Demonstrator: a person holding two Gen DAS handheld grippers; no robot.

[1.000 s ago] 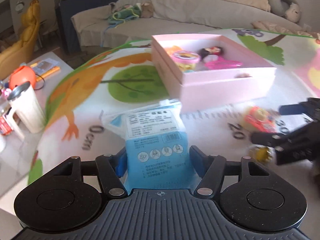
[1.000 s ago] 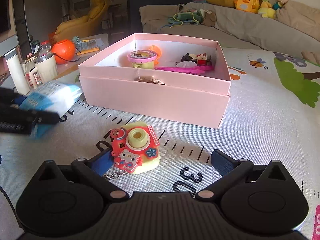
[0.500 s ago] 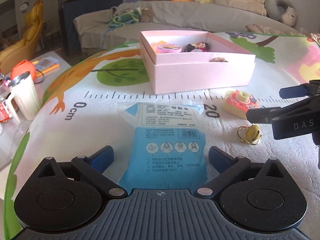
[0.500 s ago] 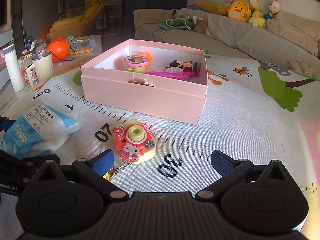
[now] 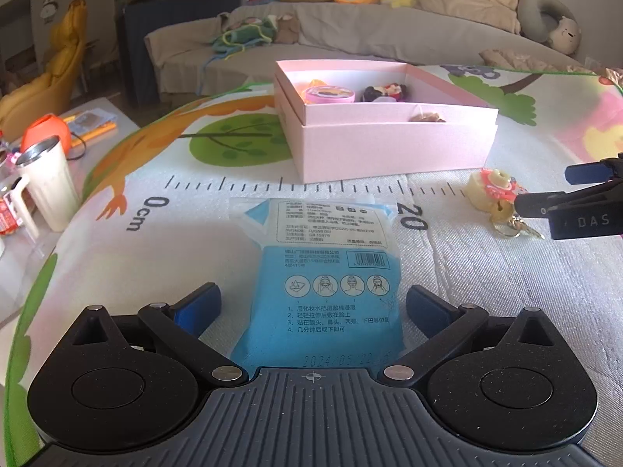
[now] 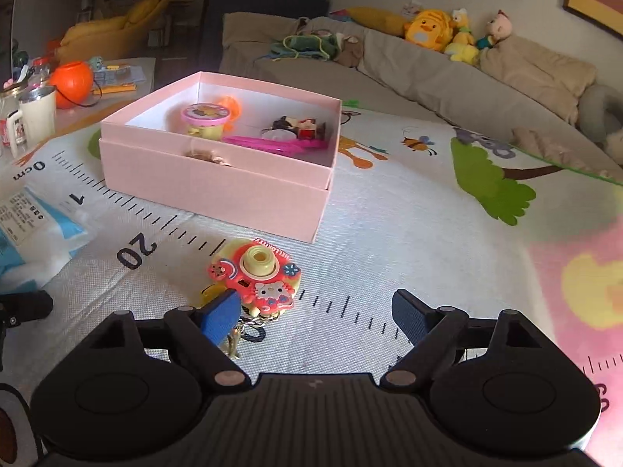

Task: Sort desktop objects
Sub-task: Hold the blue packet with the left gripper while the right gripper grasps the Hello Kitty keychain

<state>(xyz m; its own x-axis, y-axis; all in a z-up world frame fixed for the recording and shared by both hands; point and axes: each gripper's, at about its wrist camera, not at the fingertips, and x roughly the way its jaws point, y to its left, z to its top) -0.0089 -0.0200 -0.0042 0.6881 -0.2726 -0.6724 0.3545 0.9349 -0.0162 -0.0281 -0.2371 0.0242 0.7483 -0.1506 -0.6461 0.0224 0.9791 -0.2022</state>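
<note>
Home living room: sofa (image 6: pixel 447 78), plush toys (image 6: pixel 428 31), play mat (image 6: pixel 428 233).

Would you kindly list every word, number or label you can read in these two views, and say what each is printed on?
"0cm" and "20": ruler print on the play mat.
"1", "20": same ruler, right wrist view.
"DAS": right gripper, on its finger's side.
"2024/05/22": faint date stamp, bottom edge of the blue packet.
"1", "2", "3", "4" with Chinese instructions: packet; upper label too small to read.
"HELLO KITTY": red rim of the toy camera keychain, roughly legible.
</note>
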